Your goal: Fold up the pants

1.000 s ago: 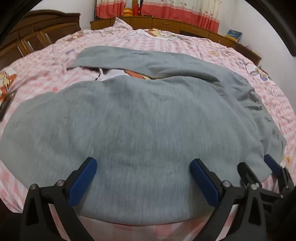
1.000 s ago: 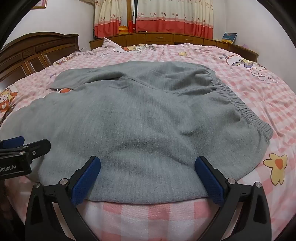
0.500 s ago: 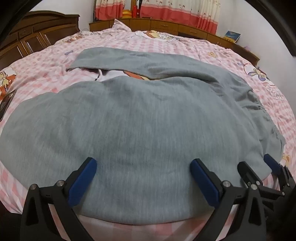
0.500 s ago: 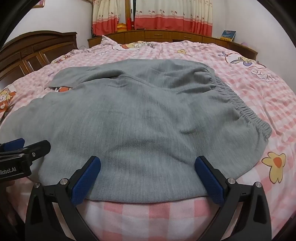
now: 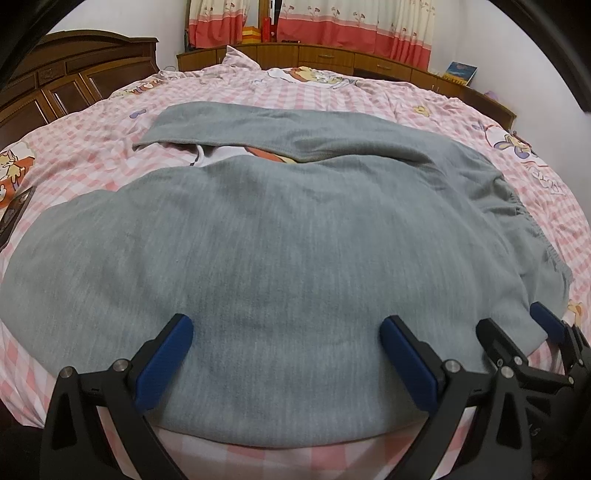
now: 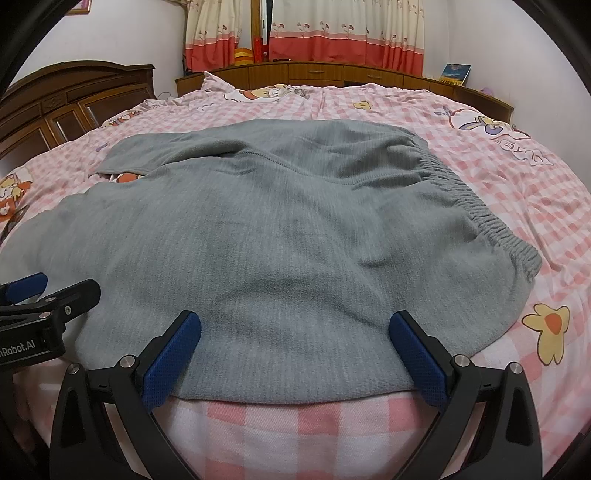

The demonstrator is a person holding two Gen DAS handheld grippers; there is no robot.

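Currently we are cataloguing one pair of grey pants point(image 5: 280, 236), lying spread across a pink checked bedspread point(image 6: 517, 192) with cartoon prints.

Grippers: we are holding the left gripper point(image 5: 286, 354) and the right gripper point(image 6: 295, 350) side by side at the near hem, both with jaws spread wide and gripping nothing; blue pads are sitting over the cloth just inside its near edge.

Edges: the near hem is running between each pair of fingers, with a strip of bedspread showing below it. The elastic waistband point(image 6: 480, 210) is curving along the right edge. The far leg point(image 5: 236, 122) is lying folded back, leaving a gap where the bedspread print is showing through.

Open room: bare bedspread is lying to the right of the waistband and beyond the far leg, up to the wooden headboard point(image 6: 351, 74) and red-and-cream curtains point(image 6: 332, 29). A dark flat object point(image 5: 14, 214) is resting on the bedspread at the far left, apart from the pants.

Change: compared with a second ago, we are seeing slightly more bedspread and wall beyond the pants; the garment is lying as before, and both jaws are staying spread.

Writing: the left gripper's body is showing "nRobot.AI", its start cut off, in the right wrist view.
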